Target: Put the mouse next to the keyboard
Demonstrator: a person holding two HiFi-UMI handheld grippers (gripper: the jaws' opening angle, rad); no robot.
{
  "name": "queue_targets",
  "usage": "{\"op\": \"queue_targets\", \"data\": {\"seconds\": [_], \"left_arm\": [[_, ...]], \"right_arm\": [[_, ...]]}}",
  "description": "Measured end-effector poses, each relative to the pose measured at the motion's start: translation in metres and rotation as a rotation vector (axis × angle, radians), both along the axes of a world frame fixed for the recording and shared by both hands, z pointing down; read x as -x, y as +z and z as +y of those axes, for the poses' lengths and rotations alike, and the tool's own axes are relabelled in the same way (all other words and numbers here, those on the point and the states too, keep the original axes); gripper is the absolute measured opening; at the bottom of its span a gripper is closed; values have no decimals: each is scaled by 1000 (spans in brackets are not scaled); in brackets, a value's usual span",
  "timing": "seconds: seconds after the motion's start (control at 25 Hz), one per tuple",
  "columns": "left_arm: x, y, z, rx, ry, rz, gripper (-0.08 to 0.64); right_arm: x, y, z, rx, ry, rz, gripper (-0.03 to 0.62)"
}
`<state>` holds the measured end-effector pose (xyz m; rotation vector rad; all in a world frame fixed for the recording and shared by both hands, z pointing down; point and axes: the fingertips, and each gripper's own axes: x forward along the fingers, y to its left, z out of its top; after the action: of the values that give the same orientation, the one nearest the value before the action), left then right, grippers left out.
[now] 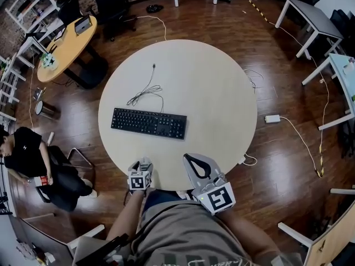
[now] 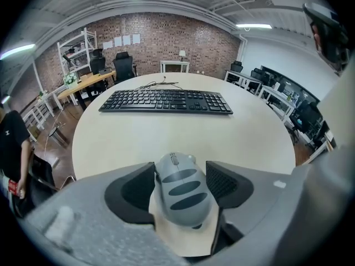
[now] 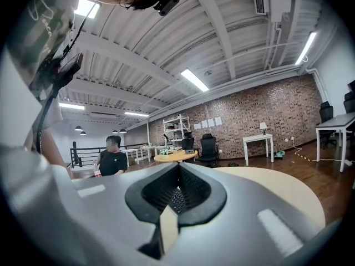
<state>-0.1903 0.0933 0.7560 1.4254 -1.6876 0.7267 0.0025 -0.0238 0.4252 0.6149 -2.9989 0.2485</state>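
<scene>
A grey mouse sits between the black pads of my left gripper, which is shut on its sides just above the pale round table. In the head view, that left gripper hangs over the table's near edge, and the mouse is hidden under it. The black keyboard lies left of the table's middle, its cable coiled behind it. From the left gripper view, the keyboard lies well ahead. My right gripper is at the near edge, shut and empty, its tips meeting.
A person sits low at the left, beside a chair. An oval wooden desk and office chairs stand at the back left. White tables stand at the right. A power adapter and cables lie on the floor beside the table.
</scene>
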Motion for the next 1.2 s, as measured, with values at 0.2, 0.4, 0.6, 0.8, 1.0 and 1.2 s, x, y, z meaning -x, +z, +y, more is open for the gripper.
{"op": "queue_targets", "data": {"seconds": [0.2, 0.4, 0.6, 0.8, 1.0, 1.2], "left_arm": [[-12, 0, -3, 9, 24, -2, 302], [-28, 0, -6, 9, 49, 3, 302], [-43, 1, -8, 23, 80, 10, 302], [-56, 1, -10, 38, 117, 13, 302], [-68, 0, -14, 46, 147, 25, 302], [-85, 0, -20, 51, 179, 44, 302]], "right_arm": [[-7, 1, -4, -13, 5, 4, 5], [-9, 3, -5, -6, 3, 0, 5], [-8, 3, -4, -10, -9, -3, 5], [-17, 5, -10, 1, 8, -4, 5], [-19, 5, -11, -1, 11, -6, 5], [-27, 7, -15, 8, 22, -4, 5]]}}
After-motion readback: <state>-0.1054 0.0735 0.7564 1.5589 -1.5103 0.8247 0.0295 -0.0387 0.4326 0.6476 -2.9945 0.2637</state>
